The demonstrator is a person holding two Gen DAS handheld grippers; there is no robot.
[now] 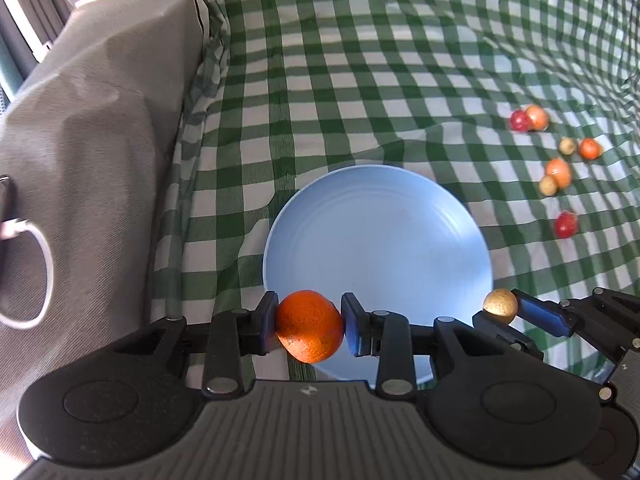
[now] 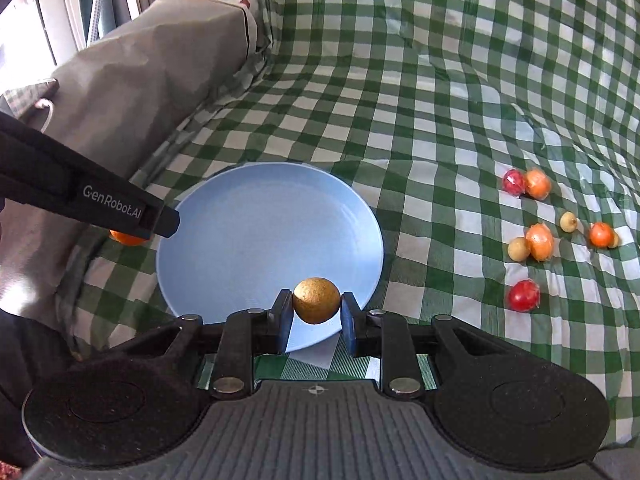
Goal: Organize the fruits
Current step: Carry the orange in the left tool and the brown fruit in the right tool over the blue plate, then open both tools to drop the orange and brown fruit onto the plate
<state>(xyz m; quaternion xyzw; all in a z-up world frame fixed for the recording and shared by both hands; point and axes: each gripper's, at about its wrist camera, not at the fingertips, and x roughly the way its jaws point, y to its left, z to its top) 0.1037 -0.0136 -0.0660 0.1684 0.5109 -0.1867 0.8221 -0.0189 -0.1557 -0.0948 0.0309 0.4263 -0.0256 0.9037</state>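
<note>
Left claw [image 1: 309, 326] clamps the orange [image 1: 308, 325], right claw [image 2: 316, 307] clamps a tan fruit [image 2: 317, 300]. Both hang over the near rim of the plate [image 2: 256, 216], likely for a drop. Other fruits [image 2: 538, 242] lie apart on the checked cloth [image 2: 420, 100].
</note>
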